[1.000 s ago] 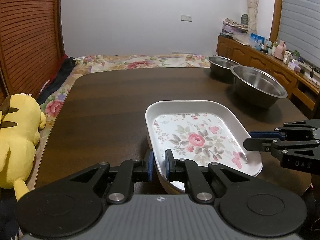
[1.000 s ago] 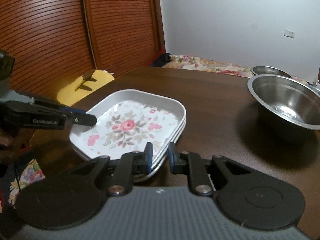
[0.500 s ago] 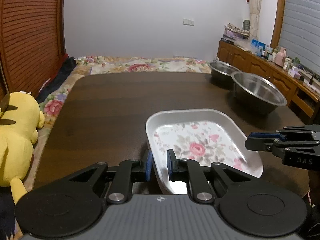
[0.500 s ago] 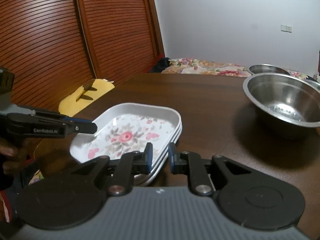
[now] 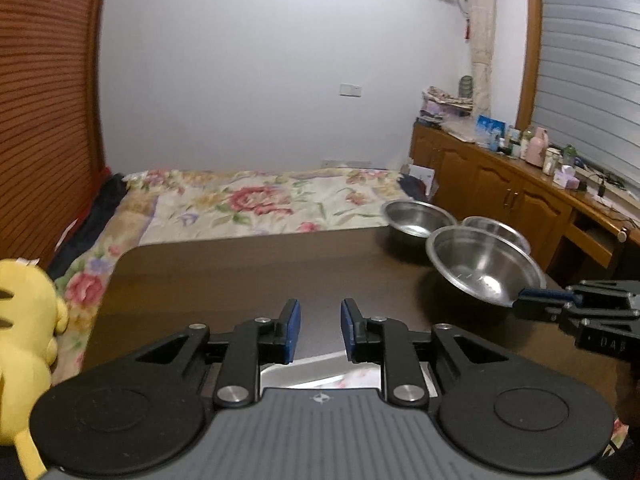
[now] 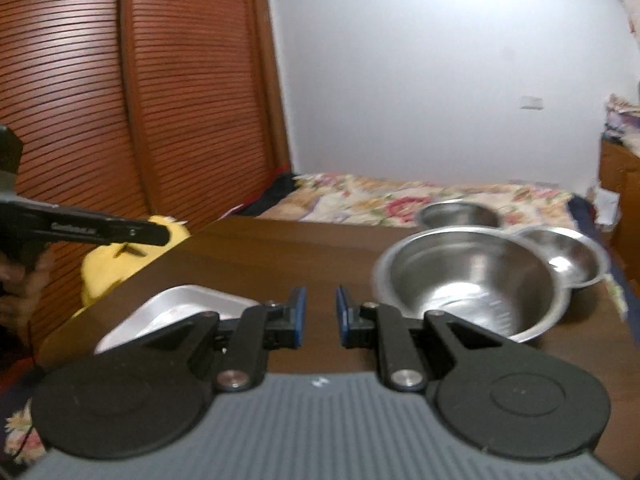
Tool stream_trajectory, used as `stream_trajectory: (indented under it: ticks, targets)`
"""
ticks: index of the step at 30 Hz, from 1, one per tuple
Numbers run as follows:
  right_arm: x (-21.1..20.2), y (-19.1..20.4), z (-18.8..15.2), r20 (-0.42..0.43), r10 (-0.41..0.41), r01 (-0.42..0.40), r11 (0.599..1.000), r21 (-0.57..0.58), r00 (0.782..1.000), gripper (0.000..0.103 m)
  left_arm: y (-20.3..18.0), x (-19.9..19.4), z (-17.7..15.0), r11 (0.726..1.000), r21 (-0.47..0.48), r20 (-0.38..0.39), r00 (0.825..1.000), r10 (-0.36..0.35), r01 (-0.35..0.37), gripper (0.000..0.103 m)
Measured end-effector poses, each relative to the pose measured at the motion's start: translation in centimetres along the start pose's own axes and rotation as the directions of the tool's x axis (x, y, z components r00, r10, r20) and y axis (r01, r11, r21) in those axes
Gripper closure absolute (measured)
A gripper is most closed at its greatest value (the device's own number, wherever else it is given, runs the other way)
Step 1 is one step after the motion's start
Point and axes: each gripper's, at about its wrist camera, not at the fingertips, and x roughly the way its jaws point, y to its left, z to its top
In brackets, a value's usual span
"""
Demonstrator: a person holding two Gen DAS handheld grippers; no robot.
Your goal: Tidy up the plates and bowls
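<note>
Both grippers empty. Left gripper point(image 5: 320, 330) has jaws parted, nothing between; right gripper point(image 6: 320, 316) likewise, a narrow gap. Floral plates point(image 6: 188, 306) sit low at 8 o'clock in the right view, on the dark table point(image 6: 280, 252). Large steel bowl point(image 6: 472, 280) is at 2 o'clock; two smaller bowls point(image 6: 568, 256) sit behind it, near the table's far corner. Risk: the right view is motion-blurred, so a fast reach could clip the big bowl's rim, shove it into the small ones and knock them off the edge.
</note>
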Motion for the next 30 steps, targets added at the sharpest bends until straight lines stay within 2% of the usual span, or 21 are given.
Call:
stream_trajectory:
  ticks: [6,9,10,12,14,18,30]
  targets:
    - [-0.9,-5.1,0.3,0.024,-0.100,0.100,0.995,0.020,0.995,0.085,-3.0,3.2,1.1,0.999,0.027,-0.022,0.999,-0.045,0.046,0.078]
    - [-1.0,-7.3,0.0,0.027,-0.140,0.139,0.990,0.034,0.990,0.084,-4.7,5.3,1.5,0.997,0.042,-0.040,0.997,-0.061,0.062,0.074]
    - [-0.9,-8.0,-0.1,0.024,-0.150,0.149,0.988,0.042,0.988,0.082,-5.1,5.8,1.6,0.997,0.045,-0.046,0.997,-0.064,0.066,0.073]
    - [-0.4,-9.2,-0.4,0.019,-0.166,0.164,0.985,0.058,0.986,0.068,-6.2,7.3,2.0,0.996,0.046,-0.060,0.995,-0.074,0.077,0.072]
    - [0.2,-10.3,-0.6,0.016,-0.180,0.178,0.981,0.075,0.984,0.065,-7.2,8.4,2.2,0.995,0.046,-0.069,0.994,-0.083,0.086,0.068]
    - [1.1,-12.5,-1.1,0.014,-0.173,0.170,0.978,0.123,0.985,0.061,-8.6,10.4,2.7,0.994,0.044,-0.081,0.992,-0.095,0.099,0.061]
    - [3.2,-15.0,-2.0,0.008,-0.081,0.077,0.971,0.225,0.997,0.058,-9.9,14.5,3.1,0.996,0.016,-0.121,0.989,-0.086,0.088,0.060]
